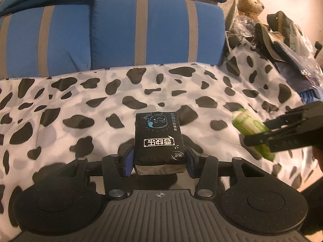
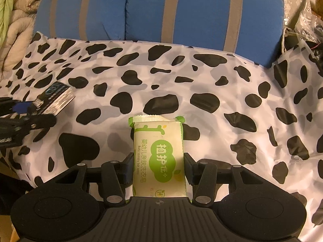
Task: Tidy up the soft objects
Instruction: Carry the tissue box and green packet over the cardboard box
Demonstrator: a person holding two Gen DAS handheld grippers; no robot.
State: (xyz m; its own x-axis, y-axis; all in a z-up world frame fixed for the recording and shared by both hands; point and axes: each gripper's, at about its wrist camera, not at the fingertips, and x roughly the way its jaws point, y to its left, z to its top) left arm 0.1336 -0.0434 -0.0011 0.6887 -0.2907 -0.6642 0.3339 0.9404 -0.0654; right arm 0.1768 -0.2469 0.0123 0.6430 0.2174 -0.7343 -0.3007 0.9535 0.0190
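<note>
My left gripper [image 1: 159, 160] is shut on a black tissue pack [image 1: 158, 135] with white and blue print, held just above the cow-print cloth [image 1: 80, 109]. My right gripper [image 2: 158, 166] is shut on a green and cream baby laundry soap pack [image 2: 158, 153], also held over the cloth [image 2: 222, 84]. In the left wrist view the soap pack [image 1: 250, 129] and right gripper [image 1: 282, 133] show at the right. In the right wrist view the tissue pack [image 2: 54, 98] and left gripper [image 2: 24, 119] show at the left.
Two blue cushions with grey stripes [image 1: 157, 30] stand along the back of the cloth. A brown teddy bear [image 1: 250, 5] and a heap of bags and clothes [image 1: 286, 46] lie at the back right. A beige quilted blanket [image 2: 16, 30] lies at the left.
</note>
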